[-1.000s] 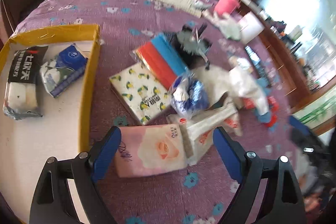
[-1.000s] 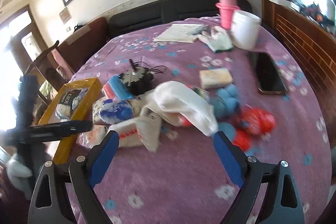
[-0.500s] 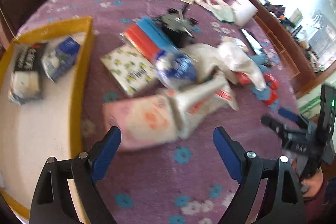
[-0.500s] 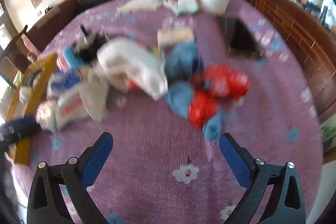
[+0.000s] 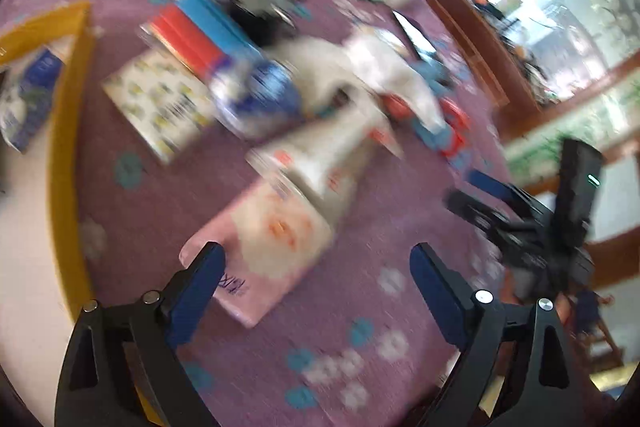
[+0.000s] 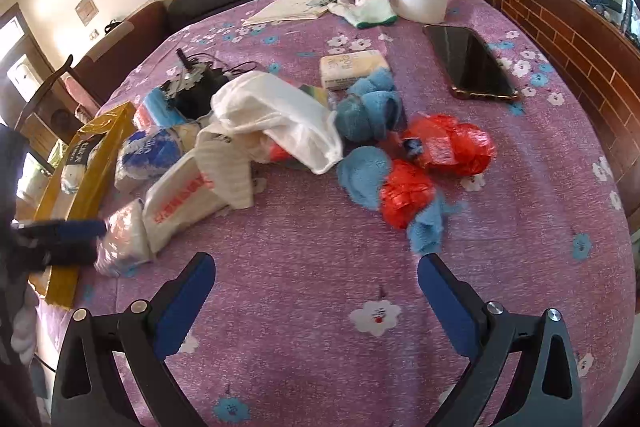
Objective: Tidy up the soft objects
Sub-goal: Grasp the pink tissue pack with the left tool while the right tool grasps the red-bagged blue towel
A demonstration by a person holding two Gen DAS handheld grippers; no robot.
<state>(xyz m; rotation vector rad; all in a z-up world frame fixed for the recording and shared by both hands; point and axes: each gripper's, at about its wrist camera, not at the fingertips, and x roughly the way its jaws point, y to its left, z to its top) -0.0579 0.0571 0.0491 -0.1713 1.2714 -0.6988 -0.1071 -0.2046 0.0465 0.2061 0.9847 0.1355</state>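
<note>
Soft packs mostly remain loose on the worktop. Nearest the left gripper, fingers spread and just widened, lies the pink tissue pack, its corner beside one finger, ungripped. The right gripper gapes empty over bare cloth. Beyond lie white bags, blue cloths and red bags. Only a few packs sit in the yellow box; most sorting remains.

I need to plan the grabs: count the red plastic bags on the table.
2. One red plastic bag lies right of the blue fuzzy cloths, towards the phone. The other red bag lies nearer the camera, among the blue pieces. More could be hidden under the white cloth.
</note>
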